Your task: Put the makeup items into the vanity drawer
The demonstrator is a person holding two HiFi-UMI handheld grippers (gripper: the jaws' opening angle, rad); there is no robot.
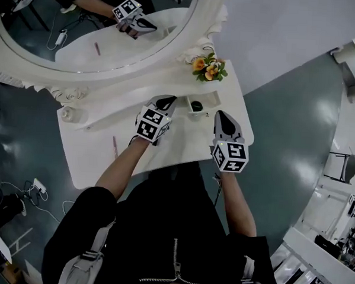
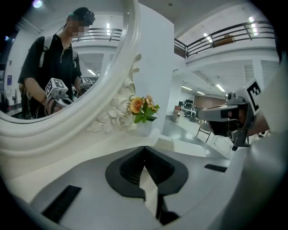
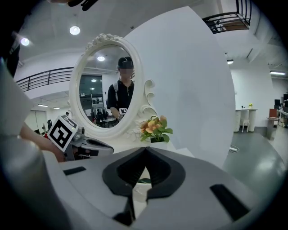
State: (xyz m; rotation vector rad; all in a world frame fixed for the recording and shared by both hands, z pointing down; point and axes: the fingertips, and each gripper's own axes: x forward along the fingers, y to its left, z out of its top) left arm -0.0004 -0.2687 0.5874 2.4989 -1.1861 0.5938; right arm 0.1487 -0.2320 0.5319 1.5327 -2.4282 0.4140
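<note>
**A:** Tongs status?

**B:** My left gripper (image 1: 165,101) has its jaws pressed tip to tip with nothing between them. It's over the middle of the vanity top (image 1: 183,142), nose toward the oval mirror (image 1: 46,36).

**A:** And the right one?

**B:** My right gripper (image 1: 221,115) is the same: its jaws meet at the tips and it's empty. It's over the right end of the top, with its nose just beside the small white open box (image 1: 210,101). I can't tell if it touches the box.

**A:** Where are the makeup items?

**B:** The pink pencil (image 1: 114,146) lies flat on the top at the left, beside my left forearm and clear of both grippers. The dark round pot (image 1: 196,105) sits inside the white box, between the two gripper noses. In the right gripper view it shows through the gap below the jaw tips.

**A:** Anything else on the top?

**B:** The flower pot (image 1: 208,67), with orange blooms, stands behind the box against the mirror frame. A small white jar (image 1: 69,114) stands at the far left end under the frame. It's too blurred to say what it is.
</note>
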